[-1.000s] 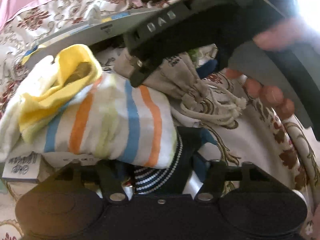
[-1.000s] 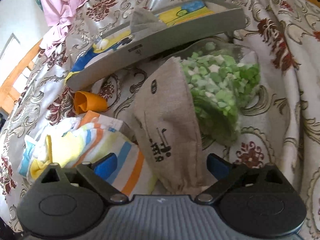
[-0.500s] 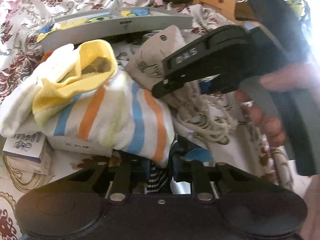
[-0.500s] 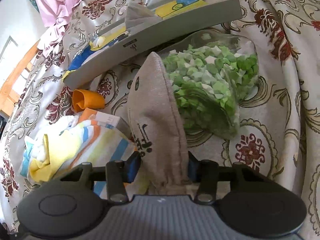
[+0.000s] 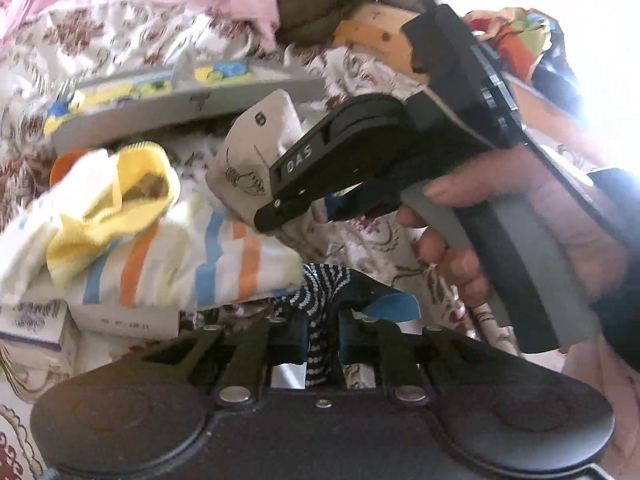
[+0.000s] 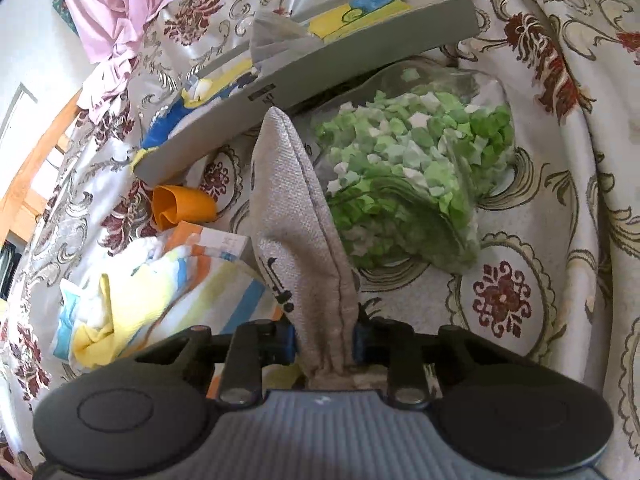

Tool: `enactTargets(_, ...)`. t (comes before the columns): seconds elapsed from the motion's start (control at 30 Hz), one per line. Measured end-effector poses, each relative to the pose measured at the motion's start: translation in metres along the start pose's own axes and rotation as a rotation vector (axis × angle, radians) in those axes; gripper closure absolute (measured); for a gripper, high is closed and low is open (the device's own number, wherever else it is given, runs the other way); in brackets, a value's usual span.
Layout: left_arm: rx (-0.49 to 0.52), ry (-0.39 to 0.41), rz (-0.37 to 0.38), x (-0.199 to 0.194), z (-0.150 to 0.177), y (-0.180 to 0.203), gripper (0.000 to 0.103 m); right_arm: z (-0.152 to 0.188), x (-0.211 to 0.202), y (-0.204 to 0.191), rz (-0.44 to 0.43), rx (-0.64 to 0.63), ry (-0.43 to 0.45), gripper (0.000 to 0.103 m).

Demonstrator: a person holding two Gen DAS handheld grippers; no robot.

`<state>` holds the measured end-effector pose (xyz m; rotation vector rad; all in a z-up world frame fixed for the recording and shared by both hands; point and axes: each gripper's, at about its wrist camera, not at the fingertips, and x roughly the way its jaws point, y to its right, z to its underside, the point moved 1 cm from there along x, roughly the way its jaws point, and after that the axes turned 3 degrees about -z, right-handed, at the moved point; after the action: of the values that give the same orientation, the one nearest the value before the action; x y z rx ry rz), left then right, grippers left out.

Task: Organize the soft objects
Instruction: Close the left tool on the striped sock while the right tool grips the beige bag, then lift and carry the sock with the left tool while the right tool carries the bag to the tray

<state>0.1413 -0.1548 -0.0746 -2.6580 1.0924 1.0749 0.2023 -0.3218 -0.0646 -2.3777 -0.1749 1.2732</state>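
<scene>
My left gripper (image 5: 323,326) has its jaws closing, with the pads pinching a dark blue white-dotted cloth (image 5: 324,280) that runs under a white towel with orange and blue stripes and a yellow edge (image 5: 168,264). My right gripper (image 6: 324,340) also has its jaws closing, pinching the gathered neck of a beige linen drawstring bag (image 6: 296,216), which stands up from the bedspread. The left wrist view shows that bag (image 5: 256,152) held by the right gripper (image 5: 304,208), a hand (image 5: 520,208) around its handle. The striped towel (image 6: 168,292) lies left of the bag.
A grey tray (image 6: 320,56) with yellow and blue contents lies behind the bag. A clear bag of green and white bits (image 6: 420,176) sits to its right. An orange roll (image 6: 180,204) and a small box (image 6: 216,242) lie left, on a floral bedspread (image 6: 520,280).
Both grippers' jaws have come together: the left on the dark dotted cloth, the right on the beige bag's neck. The left view has risen and swung right.
</scene>
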Motion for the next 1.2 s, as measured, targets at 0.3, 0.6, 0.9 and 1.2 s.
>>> enactTargets(0.3, 0.013, 0.153, -0.019, -0.041, -0.004, 0.015, 0.089, 0.002, -0.045, -0.005, -0.017, -0.034, 0.137, 0.076)
enactTargets(0.6, -0.035, 0.235, -0.053, -0.081, -0.017, 0.016, 0.089, 0.003, -0.094, -0.009, -0.108, -0.026, 0.317, 0.076)
enactTargets(0.9, -0.181, 0.319, -0.143, -0.101, -0.062, -0.018, 0.089, -0.003, -0.113, -0.028, -0.214, -0.062, 0.438, 0.075)
enactTargets(1.2, -0.294, 0.379, -0.238, -0.091, -0.126, -0.07, 0.089, -0.03, -0.113, -0.048, -0.246, -0.051, 0.506, 0.075)
